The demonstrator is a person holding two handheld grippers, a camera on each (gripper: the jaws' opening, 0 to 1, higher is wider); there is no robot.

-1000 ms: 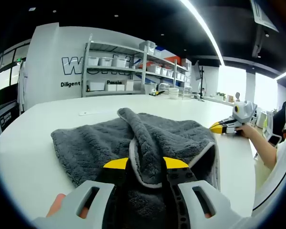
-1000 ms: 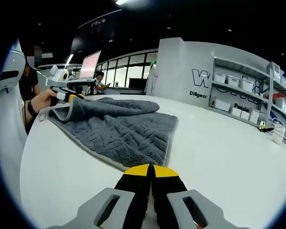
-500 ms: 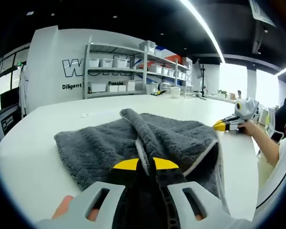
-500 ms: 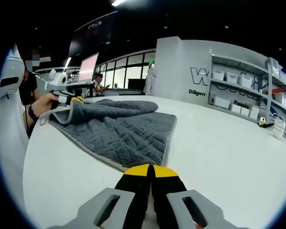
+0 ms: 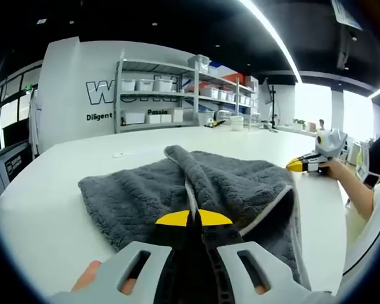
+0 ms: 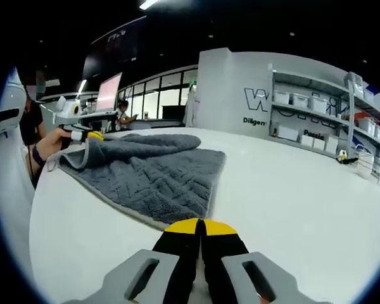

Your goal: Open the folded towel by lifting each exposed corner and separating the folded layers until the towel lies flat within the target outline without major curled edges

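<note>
Corner lift: grey plush towel on white table

Left gripper [image 5: 189,218] jaws clamp the folded grey plush towel [image 5: 139,193]; right gripper [image 6: 201,227] jaws together, empty, nearby. Lift the layer slowly, peeling outward.

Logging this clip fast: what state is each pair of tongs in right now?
Left tongs: shut on the grey towel, pinching a raised fold.
Right tongs: shut, holding nothing, over the white table.
</note>
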